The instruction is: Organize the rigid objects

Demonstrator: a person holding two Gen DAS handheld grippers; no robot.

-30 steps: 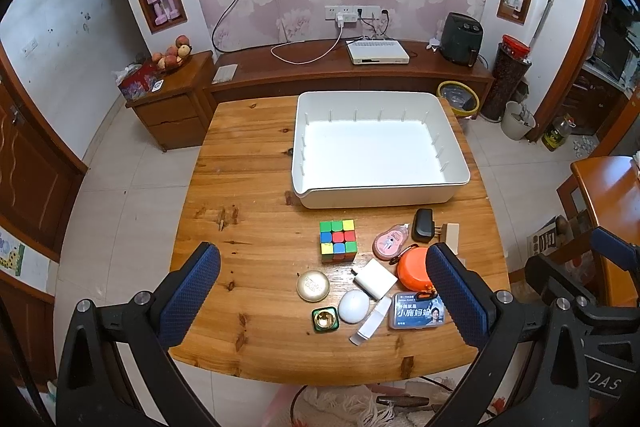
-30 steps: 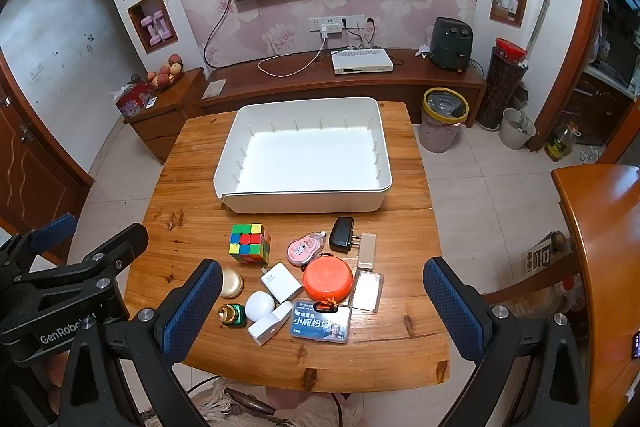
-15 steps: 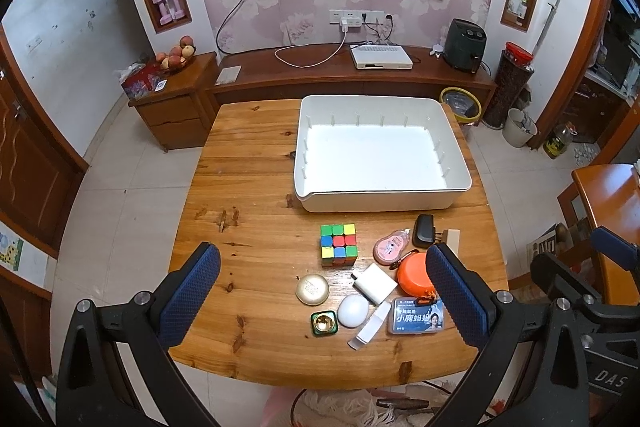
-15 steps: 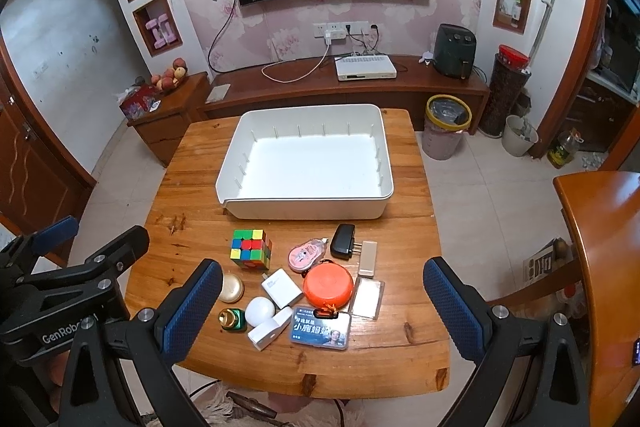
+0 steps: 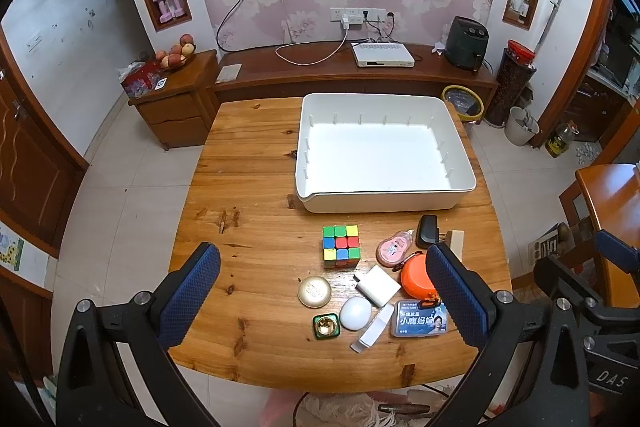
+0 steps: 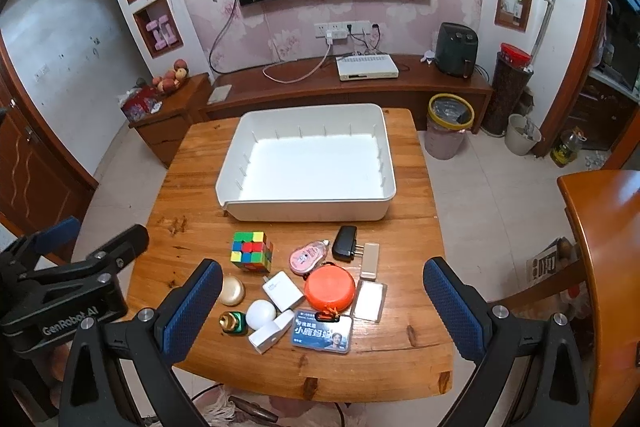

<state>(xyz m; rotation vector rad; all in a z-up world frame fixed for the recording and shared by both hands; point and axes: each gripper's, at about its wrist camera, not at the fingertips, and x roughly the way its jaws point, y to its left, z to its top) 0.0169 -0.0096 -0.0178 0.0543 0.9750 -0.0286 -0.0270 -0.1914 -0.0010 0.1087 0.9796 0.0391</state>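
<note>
An empty white bin (image 5: 384, 201) (image 6: 308, 213) sits at the far side of the wooden table (image 5: 248, 187) (image 6: 188, 167). Nearer lie small items: a colour cube (image 5: 341, 247) (image 6: 251, 251), a pink tape dispenser (image 5: 394, 247), a black plug (image 6: 345, 248), an orange round case (image 6: 329, 287), a white charger (image 5: 378, 285), a white egg shape (image 6: 261, 313), a gold compact (image 5: 314, 291), a green jar (image 5: 326, 326) and a blue card box (image 6: 322, 333). My left gripper (image 5: 332, 301) and right gripper (image 6: 323, 309) hang high above the near table edge, both open and holding nothing.
A TV console with a white set-top box (image 6: 367, 67) runs along the far wall. A bin with a yellow rim (image 6: 450, 123) stands right of the table, and another wooden table (image 6: 600, 267) lies at the far right. The left gripper's body (image 6: 60, 291) shows at the right view's left edge.
Both views have shifted slightly, with the table and bin sitting a little lower and closer. Nothing on the table has moved, and both grippers stay open.
</note>
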